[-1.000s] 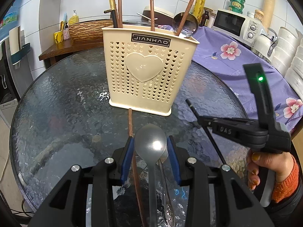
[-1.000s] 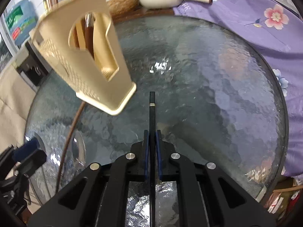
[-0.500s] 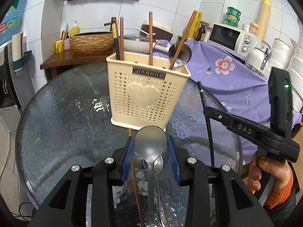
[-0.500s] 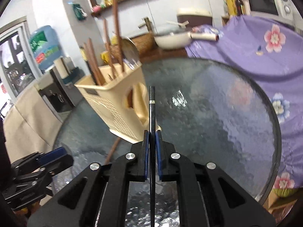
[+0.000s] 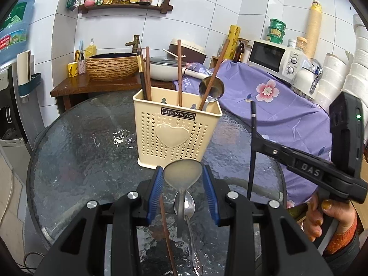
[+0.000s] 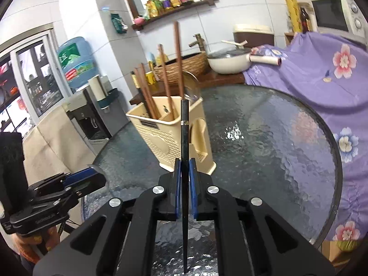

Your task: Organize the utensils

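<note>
- The left gripper (image 5: 183, 179) clamps the bowl of a large grey metal spoon (image 5: 182, 176) between its blue pads, jaws partly apart.
- The right gripper (image 6: 184, 168) is closed tight on a thin black chopstick (image 6: 184, 133), held upright.
- The cream perforated plastic utensil holder (image 5: 176, 133) stands on the round textured glass table (image 5: 80, 151), with brown wooden chopsticks (image 5: 179, 71) inside.
- A small silver spoon (image 5: 191, 209) and one brown chopstick (image 5: 166, 230) lie on the glass.

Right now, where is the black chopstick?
The black chopstick is pinched upright in the right tool, above the glass table, just right of the cream holder.
</note>
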### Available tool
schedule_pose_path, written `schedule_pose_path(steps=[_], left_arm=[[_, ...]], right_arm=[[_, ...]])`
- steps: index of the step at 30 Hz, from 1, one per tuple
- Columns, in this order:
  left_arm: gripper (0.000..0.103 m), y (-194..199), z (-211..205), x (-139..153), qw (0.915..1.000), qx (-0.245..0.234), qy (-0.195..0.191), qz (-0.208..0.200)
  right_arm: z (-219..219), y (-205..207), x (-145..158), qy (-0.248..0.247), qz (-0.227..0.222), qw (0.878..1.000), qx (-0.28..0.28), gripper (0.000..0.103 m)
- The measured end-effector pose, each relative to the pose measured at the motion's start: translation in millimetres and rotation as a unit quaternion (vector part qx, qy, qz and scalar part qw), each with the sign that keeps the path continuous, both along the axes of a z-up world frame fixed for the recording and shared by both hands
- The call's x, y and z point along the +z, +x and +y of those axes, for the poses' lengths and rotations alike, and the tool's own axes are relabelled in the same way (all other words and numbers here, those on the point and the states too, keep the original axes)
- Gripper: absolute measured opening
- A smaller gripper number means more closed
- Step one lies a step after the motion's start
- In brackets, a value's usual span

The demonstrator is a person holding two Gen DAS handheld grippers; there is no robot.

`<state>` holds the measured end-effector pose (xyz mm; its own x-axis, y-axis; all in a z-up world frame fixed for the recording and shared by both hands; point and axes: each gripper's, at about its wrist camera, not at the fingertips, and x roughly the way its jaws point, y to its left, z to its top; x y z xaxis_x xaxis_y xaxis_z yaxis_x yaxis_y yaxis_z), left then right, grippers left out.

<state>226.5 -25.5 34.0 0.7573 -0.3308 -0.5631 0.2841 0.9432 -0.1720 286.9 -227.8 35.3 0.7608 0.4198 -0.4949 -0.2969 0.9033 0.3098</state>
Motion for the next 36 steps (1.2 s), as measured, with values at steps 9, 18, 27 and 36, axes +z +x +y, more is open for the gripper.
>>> schedule_pose_path(steps=[9,18,27,36], left_arm=[[0.035,-3,2,12,0.9999,-0.002,-0.009,-0.011],[0.035,0,4,19,0.9997,-0.006,-0.014,-0.017],[0.035,7,8,40,0.9993,-0.019,-0.016,-0.027],[0.035,32,23,105,0.9970,-0.005,-0.032,-0.070]], right_arm=[[6,-14,19,0.003,-0.020,1.000,0.019,0.008],[15,-14,30,-0.009,-0.032,0.999,0.024,0.008],[19,-12,56,-0.018,-0.042,0.998,0.042,0.008],[27,-11,121,-0.027,-0.084,0.994,0.070,0.008]])
